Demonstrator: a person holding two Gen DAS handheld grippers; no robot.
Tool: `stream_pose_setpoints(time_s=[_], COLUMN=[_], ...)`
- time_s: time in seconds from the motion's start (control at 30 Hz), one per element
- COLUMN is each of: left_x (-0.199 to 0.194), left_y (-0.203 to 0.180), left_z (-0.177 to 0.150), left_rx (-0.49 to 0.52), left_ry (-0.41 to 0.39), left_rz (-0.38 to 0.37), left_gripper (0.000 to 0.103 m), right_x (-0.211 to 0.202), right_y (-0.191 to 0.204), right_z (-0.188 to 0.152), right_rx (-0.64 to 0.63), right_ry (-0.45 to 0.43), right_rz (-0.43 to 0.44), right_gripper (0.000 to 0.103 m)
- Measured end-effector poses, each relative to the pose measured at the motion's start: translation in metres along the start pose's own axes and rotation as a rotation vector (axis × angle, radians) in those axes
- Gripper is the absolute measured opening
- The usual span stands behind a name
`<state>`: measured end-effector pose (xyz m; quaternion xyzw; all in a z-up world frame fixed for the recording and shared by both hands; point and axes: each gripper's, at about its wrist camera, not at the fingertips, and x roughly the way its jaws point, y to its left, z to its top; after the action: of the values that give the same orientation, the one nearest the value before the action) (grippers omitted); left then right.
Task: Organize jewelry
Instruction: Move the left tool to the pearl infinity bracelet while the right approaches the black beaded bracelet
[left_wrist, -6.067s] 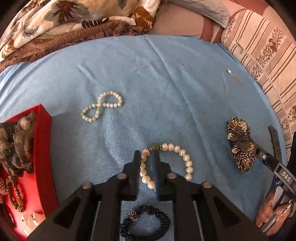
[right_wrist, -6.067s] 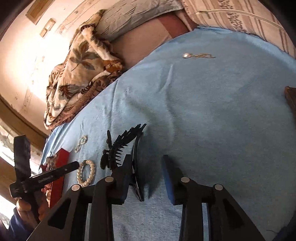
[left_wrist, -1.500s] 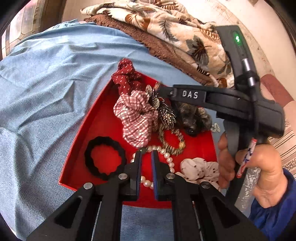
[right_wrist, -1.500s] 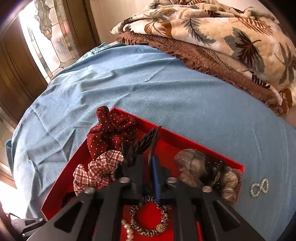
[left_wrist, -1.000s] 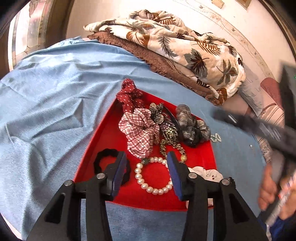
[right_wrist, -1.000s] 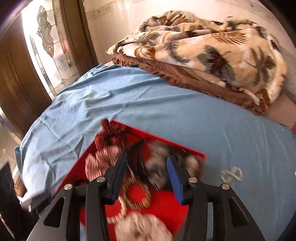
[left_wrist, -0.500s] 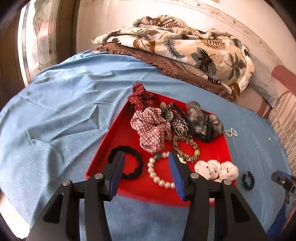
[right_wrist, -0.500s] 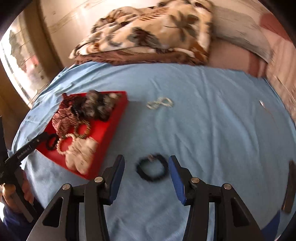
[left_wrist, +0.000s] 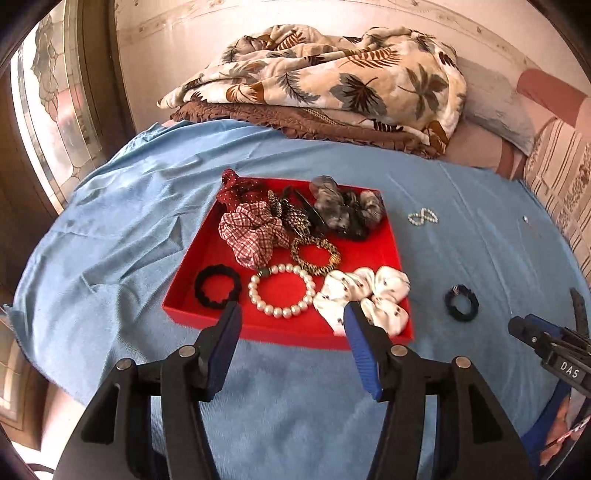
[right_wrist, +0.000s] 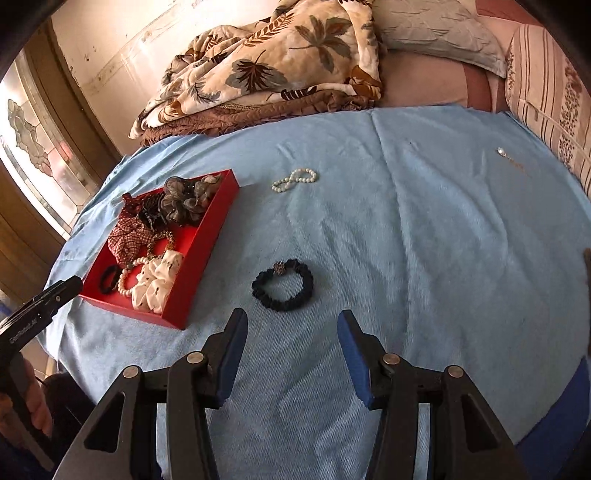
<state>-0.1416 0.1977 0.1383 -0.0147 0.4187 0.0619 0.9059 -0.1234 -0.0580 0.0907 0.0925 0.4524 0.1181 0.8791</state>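
In the left wrist view the left hand-held gripper (left_wrist: 291, 314) is released and grasps nothing, its jaws spread at the near edge of the red tray (left_wrist: 295, 330) in the middle of the frame. The tray rests on the blue bed cover (left_wrist: 110, 258) and holds a pearl bracelet (left_wrist: 281, 291), scrunchies and a black hair tie (left_wrist: 218, 286). In the right wrist view the right hand-held gripper (right_wrist: 293, 325) is also released; a dark bracelet (right_wrist: 282, 285) lies mid-frame just beyond its tips, a small pearl strand (right_wrist: 294, 180) higher up.
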Motion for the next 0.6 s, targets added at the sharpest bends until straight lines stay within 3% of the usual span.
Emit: stream_pose_setpoints(time_s=[0.6], left_x=[-0.016], left_y=[-0.037], left_z=[-0.011], left_rx=[0.081], left_ry=[0.036], left_rz=[0.068], left_gripper=[0.059], right_x=[-0.011], right_y=[-0.026], right_z=[-0.018], right_rx=[0.063], right_ry=[-0.023], right_rz=[0.015], right_gripper=[0.060])
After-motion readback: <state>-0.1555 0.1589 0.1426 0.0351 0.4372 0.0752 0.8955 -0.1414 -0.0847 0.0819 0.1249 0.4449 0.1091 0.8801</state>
